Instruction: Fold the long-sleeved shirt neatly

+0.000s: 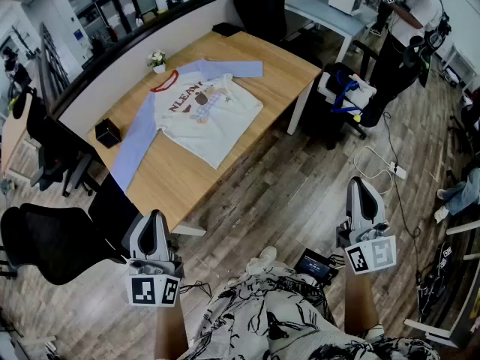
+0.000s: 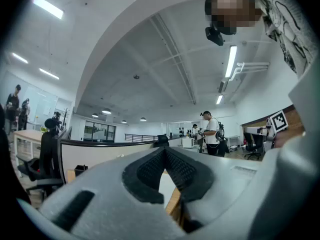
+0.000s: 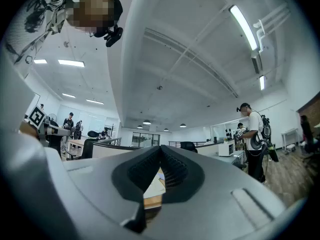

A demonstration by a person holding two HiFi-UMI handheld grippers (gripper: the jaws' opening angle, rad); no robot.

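Empty left claw (image 1: 154,217) and right claw (image 1: 363,184), each pressed together, hung well apart from the shirt (image 1: 202,111).
It lay flat on the tabletop (image 1: 176,182), upper middle; its sleeve (image 1: 135,145) near the edge might slide off if tugged.

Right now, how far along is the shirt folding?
Nothing looks done yet: the long-sleeved shirt lies spread flat and unfolded on the table. Nothing is in hand; the left claw and right claw are shut, empty, and over the floor, short of the table. All the folding is left.
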